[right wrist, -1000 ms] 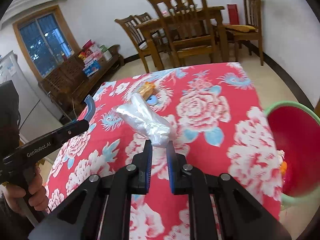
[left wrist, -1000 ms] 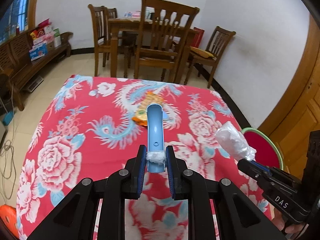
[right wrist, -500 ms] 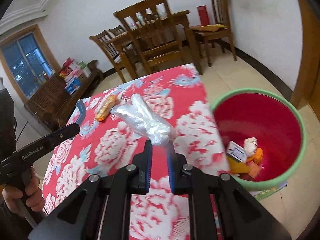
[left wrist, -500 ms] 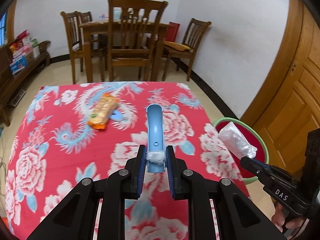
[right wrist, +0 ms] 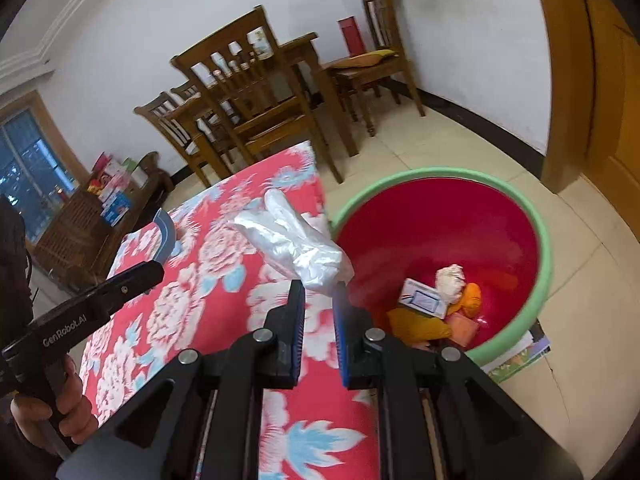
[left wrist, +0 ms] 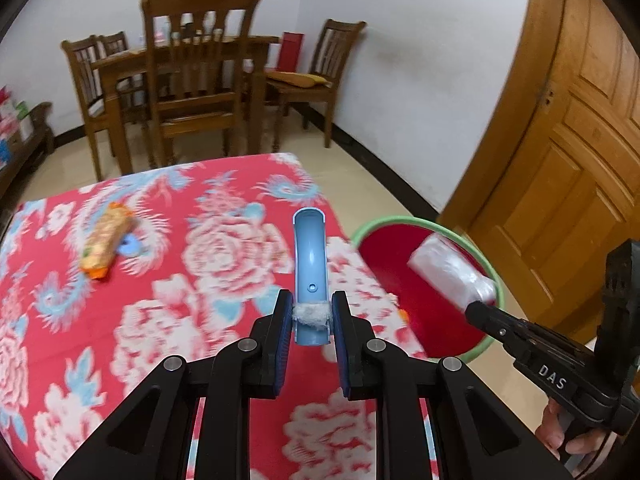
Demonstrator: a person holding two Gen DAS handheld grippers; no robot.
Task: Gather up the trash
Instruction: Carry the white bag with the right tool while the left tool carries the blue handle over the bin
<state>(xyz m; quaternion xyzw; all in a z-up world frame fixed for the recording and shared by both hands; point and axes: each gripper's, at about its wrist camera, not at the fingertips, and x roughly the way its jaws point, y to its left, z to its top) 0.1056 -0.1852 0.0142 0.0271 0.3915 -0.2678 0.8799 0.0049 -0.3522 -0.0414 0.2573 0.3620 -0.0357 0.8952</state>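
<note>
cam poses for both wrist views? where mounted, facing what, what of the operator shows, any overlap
Left wrist: behind the left gripper, shut on a blue curved piece, facing the red floral table; right gripper and hand at right.
Right wrist: behind the right gripper, shut on a plastic bag, facing the red basin; left gripper at left.
Shared: table, basin, bag, chairs.

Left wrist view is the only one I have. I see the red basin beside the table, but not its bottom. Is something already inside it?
Observer: Yes. The right wrist view shows the red basin holding a small white box, a crumpled white wad and orange wrappers.
Operator: Does the basin stand directly on the floor tiles?
Observer: Not entirely. A printed paper sticks out from under its near edge.
</note>
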